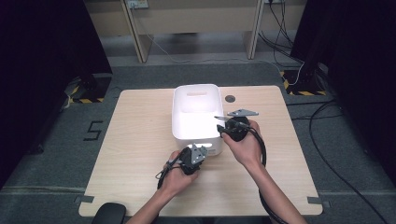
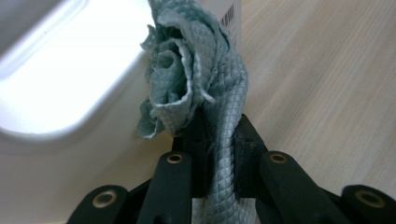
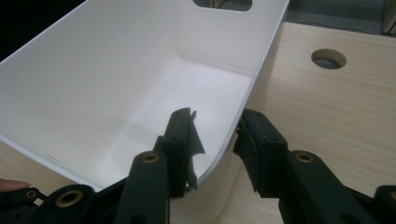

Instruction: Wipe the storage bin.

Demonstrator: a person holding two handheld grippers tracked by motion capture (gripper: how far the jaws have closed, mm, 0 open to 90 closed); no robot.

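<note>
On my left, the left gripper (image 1: 200, 150) is clamped tight on a teal quilted cloth (image 2: 196, 84), the bunched fabric standing up between its jaws right against the near outer wall of the white bin (image 1: 196, 114), just above the wooden counter (image 1: 135, 140). The bin sits mid-counter, its handle cutout on the far wall. To the right, my right gripper (image 3: 215, 135) straddles the bin's right rim, one jaw inside and one outside, held fairly wide; I can't tell whether the pads actually press the wall.
</note>
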